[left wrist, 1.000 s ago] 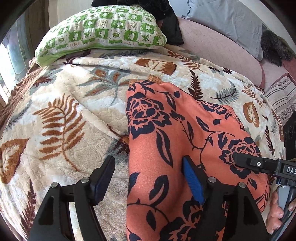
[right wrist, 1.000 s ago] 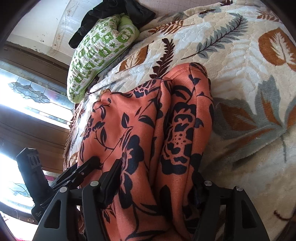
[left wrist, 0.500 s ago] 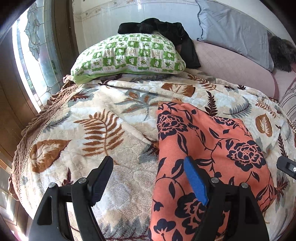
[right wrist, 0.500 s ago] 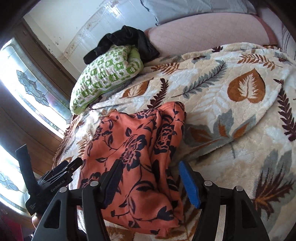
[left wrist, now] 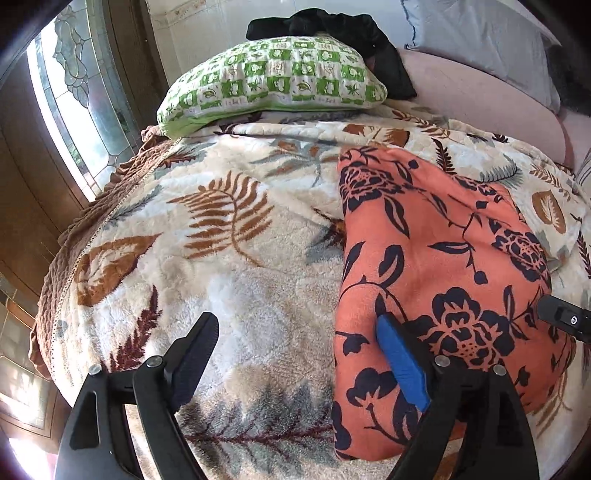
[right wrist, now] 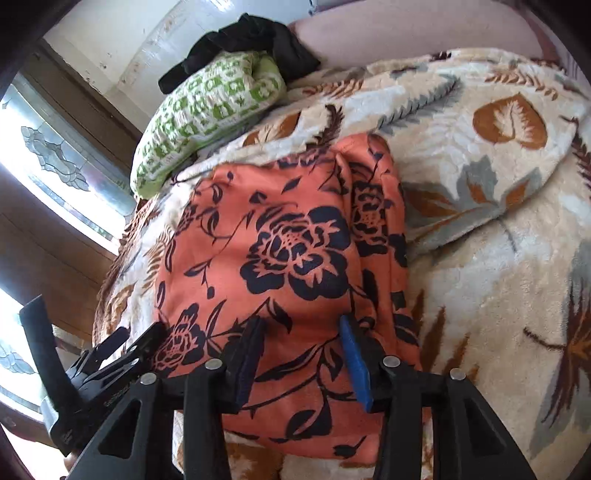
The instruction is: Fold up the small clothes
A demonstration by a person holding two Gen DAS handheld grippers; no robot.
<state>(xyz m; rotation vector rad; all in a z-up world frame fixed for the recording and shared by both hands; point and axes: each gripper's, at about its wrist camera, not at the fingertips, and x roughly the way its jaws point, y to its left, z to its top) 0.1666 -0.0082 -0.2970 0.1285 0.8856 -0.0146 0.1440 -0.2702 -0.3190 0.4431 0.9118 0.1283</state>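
An orange garment with dark navy flowers lies folded in a long shape on the leaf-print blanket. It also shows in the right wrist view, with a thicker folded edge along its right side. My left gripper is open and empty above the blanket, its blue-padded right finger over the garment's left edge. My right gripper is open, narrower than before, with both fingers over the garment's near end; I cannot tell if they touch it. The left gripper shows at the lower left of the right wrist view.
A green-and-white checked pillow lies at the head of the bed with a black garment behind it. A grey pillow and pink headboard cushion are at the back right. A window and wooden frame are left of the bed.
Both grippers pulled back from the garment, leaving it on the blanket. The right gripper then came back down over the garment's near end with its jaws narrower. The left stays wide open.
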